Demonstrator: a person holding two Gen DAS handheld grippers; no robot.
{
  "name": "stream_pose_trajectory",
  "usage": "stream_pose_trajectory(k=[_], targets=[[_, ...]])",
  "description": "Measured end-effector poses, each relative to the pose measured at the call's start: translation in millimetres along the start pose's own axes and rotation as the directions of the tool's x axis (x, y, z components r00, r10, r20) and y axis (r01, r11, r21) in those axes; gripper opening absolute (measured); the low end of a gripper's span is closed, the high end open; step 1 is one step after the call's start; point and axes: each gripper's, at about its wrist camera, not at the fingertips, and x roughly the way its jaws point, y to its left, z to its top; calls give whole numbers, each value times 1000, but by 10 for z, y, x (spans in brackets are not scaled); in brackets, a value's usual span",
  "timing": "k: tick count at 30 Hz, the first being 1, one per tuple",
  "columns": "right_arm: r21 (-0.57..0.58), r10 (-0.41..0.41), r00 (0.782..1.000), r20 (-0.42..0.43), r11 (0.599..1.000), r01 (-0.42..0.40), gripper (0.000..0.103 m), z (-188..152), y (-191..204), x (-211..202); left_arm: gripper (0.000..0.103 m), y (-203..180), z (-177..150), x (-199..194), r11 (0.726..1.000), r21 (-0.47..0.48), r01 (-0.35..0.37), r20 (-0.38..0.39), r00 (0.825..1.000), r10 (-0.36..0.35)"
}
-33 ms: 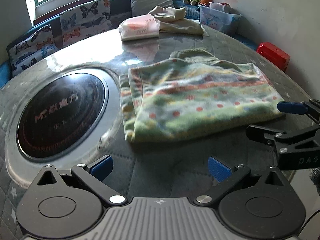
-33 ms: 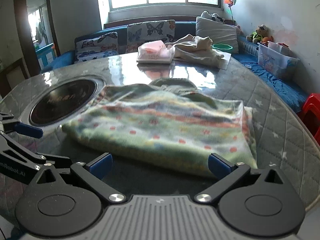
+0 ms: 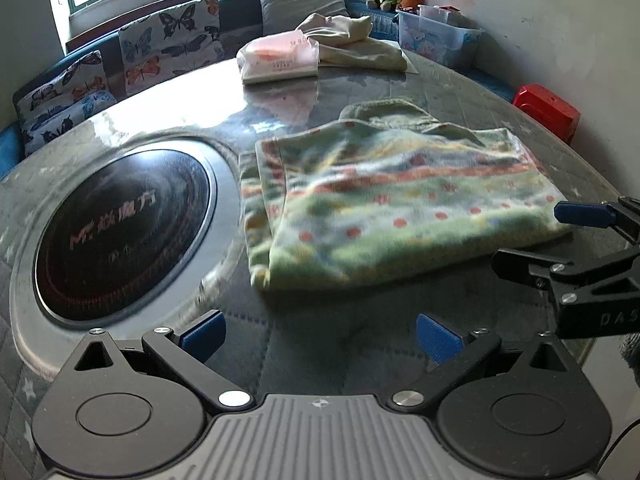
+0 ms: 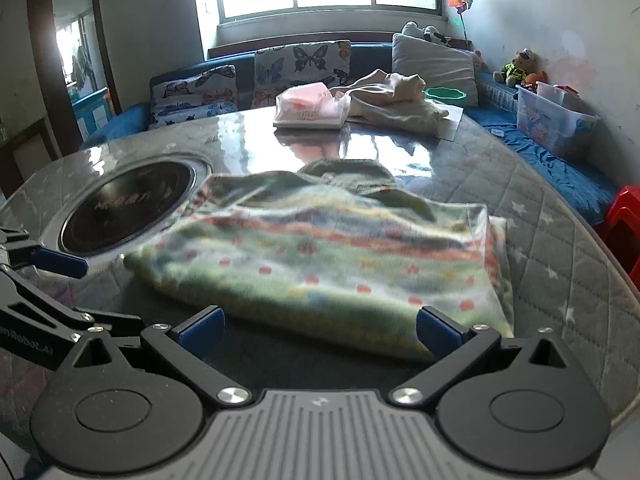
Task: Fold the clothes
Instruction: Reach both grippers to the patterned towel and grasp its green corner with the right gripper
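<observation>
A folded green fleece garment [image 3: 384, 200] with red dots and coloured stripes lies flat on the round grey table [image 3: 320, 80]; it also shows in the right wrist view [image 4: 340, 256]. My left gripper [image 3: 320, 334] is open and empty, just short of the garment's near edge. My right gripper [image 4: 318, 328] is open and empty at the garment's near edge, with the cloth edge lying between its blue pads. Each gripper shows at the side of the other's view: the right gripper [image 3: 560, 236] and the left gripper [image 4: 44, 276].
A black induction hob [image 3: 120, 232] is set into the table left of the garment. A pink packet [image 3: 280, 56] and a beige cloth pile [image 3: 356, 44] lie at the far side. A red stool [image 3: 548, 110], a plastic bin [image 3: 436, 40] and a cushioned bench surround the table.
Both grippers have shifted only slightly; the garment lies as before and both stay open.
</observation>
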Motion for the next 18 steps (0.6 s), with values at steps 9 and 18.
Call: stream_pose_trajectory(k=[9, 18], targets=[[10, 23, 1000, 14, 1000, -23, 98, 366, -144, 129, 103, 103, 403, 233, 999, 38, 6, 13, 1000, -6], [25, 29, 999, 20, 999, -29, 88, 700, -338, 381, 102, 292, 821, 358, 1000, 25, -7, 66, 998, 5]])
